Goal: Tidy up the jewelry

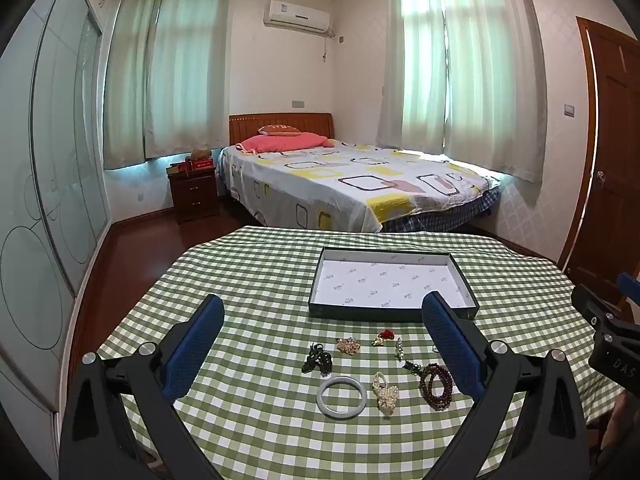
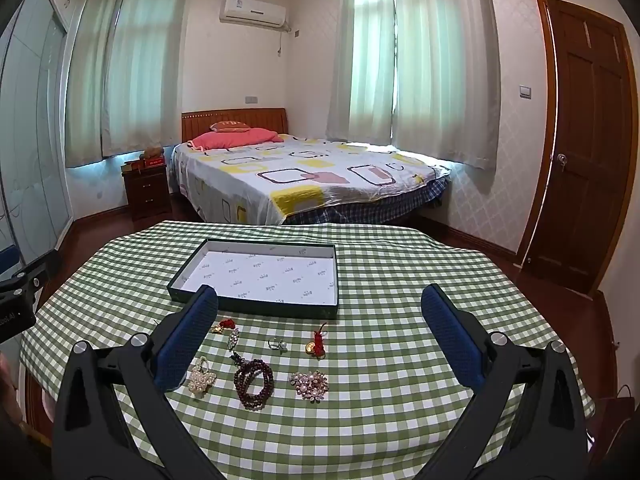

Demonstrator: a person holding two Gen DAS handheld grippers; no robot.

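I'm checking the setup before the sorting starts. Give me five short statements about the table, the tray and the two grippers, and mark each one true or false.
1. The tray already holds several pieces of jewelry. False: only its printed paper lining shows inside.
2. Both grippers are open and hold nothing. True: the left gripper and the right gripper each have their fingers spread wide.
3. The white bangle lies flat on the checked tablecloth. True.
4. The dark red bead bracelet lies inside the tray. False: it lies on the cloth, nearer the camera than the tray.
5. The pearl brooch is to the left of the bead bracelet in the right wrist view. False: it is to its right.
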